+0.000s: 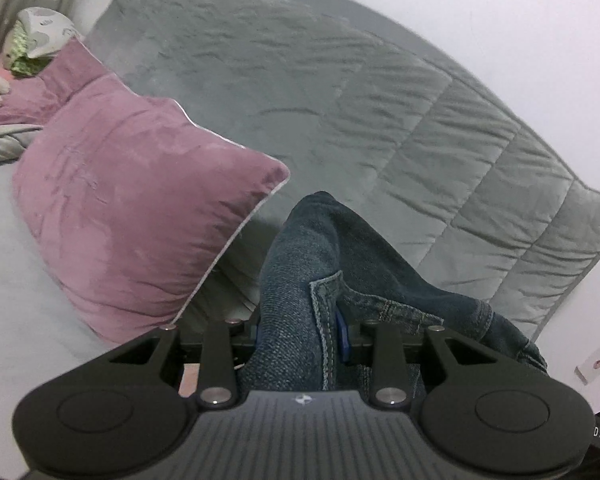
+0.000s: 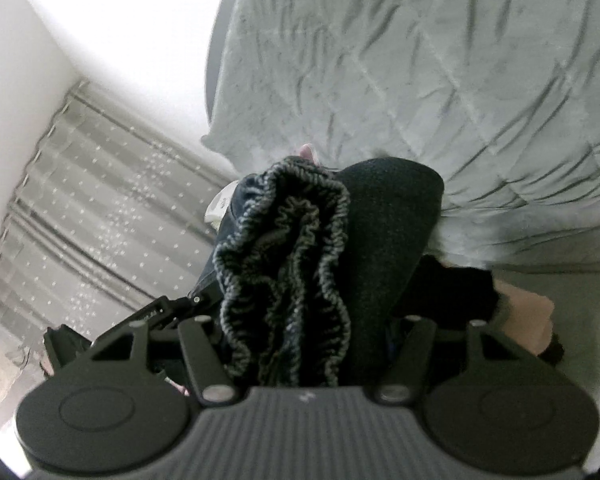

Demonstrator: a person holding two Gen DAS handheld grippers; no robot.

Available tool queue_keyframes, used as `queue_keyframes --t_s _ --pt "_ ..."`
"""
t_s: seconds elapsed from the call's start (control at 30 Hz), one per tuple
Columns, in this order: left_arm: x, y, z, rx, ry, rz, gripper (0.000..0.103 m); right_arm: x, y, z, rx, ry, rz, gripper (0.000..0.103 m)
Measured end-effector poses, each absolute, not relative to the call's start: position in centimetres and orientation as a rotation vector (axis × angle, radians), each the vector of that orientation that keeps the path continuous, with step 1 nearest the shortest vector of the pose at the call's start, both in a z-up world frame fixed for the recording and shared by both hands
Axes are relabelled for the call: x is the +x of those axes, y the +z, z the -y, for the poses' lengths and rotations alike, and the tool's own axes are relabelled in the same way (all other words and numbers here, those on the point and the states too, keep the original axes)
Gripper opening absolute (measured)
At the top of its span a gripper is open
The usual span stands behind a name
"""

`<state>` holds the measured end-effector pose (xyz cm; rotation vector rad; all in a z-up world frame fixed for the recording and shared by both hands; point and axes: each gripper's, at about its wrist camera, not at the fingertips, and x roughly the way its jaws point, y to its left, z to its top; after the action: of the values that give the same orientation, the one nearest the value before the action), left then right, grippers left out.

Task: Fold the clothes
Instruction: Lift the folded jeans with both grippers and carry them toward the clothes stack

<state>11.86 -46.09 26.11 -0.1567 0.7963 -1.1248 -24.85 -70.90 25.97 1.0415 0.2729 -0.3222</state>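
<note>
Dark blue denim jeans (image 1: 300,280) are clamped in both the left tongs (image 1: 300,336) and right tongs (image 2: 300,344), gathered elastic waistband (image 2: 284,264) raised off the grey quilted bed (image 1: 340,100), presumably for straightening before folding.

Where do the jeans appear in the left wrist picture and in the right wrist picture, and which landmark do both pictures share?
Left wrist view: the jeans rise from the bottom centre, clamped in the left gripper.
Right wrist view: the jeans fill the centre, gathered elastic waistband up, clamped in the right gripper.
Shared landmark: the grey quilted cushion behind the jeans.
</note>
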Motion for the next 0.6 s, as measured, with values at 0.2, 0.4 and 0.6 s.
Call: queue_keyframes --t_s 0.2,0.4,0.6 --pt "13.4 23.4 48.0 -0.110 -1.146 -0.848 0.030 -24.3 23.3 72.3 1.102 -0.350 -0.289 0.060" --pt "15.1 19.1 48.8 -0.077 -1.155 -0.888 0.038 -22.9 18.7 73.0 1.156 -0.359 -0.322 0.060" --pt "15.7 16.1 47.9 -0.105 -1.177 -0.852 0.055 -22.2 15.1 73.7 1.184 -0.360 -0.329 0.071"
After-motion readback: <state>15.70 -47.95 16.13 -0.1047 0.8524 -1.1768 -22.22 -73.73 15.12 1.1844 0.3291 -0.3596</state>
